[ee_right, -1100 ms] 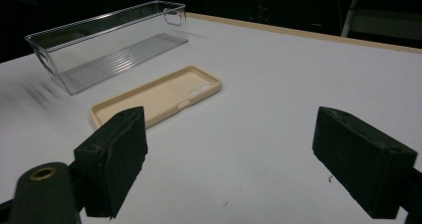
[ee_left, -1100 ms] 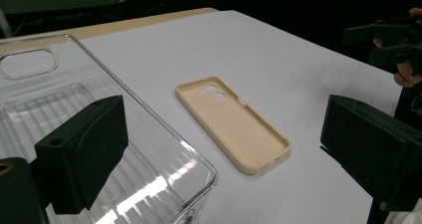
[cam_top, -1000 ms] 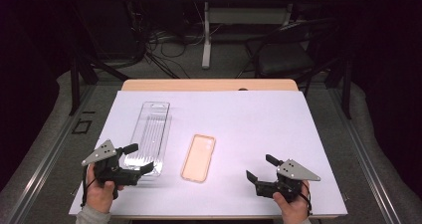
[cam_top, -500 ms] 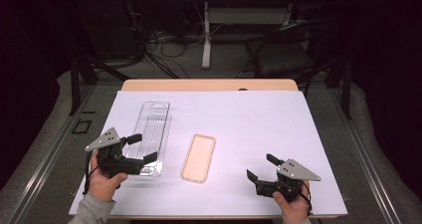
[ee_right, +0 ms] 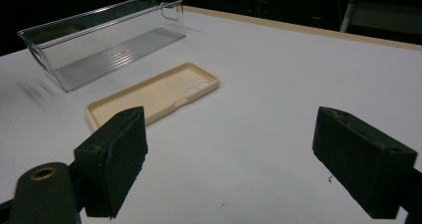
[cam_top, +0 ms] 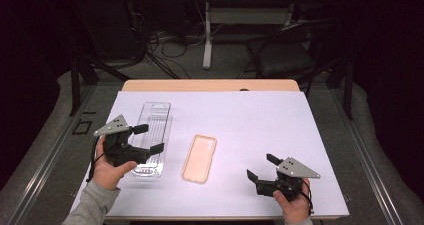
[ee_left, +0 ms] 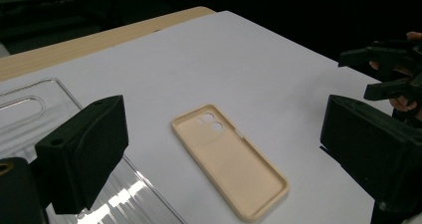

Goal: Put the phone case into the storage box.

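- Two open grippers and nothing held: the left gripper hangs above the near end of the clear bin, jaws apart and empty; the right gripper rests low at about 5 o'clock on the worktop, jaws likewise wide apart and empty.
- The bin is the biggest hazard. It is light, clear and hard to judge by its edges, and it sits right under the left gripper; a jaw dipping on the way over could catch its rim and shove or tip it, likely into the case beside it.
- The phone case looks to be the thing in hand, lying just right of the bin, near the middle of the worktop and slightly toward 6 o'clock. It lies flat and thin, so jaws coming from above may find no edge and merely slide it across the smooth white sheet.
- A pinch on one soft wall could bend it and let it spring free.
- The case is pale peach, open side up, with a raised lip all round and two round camera holes at its far end.
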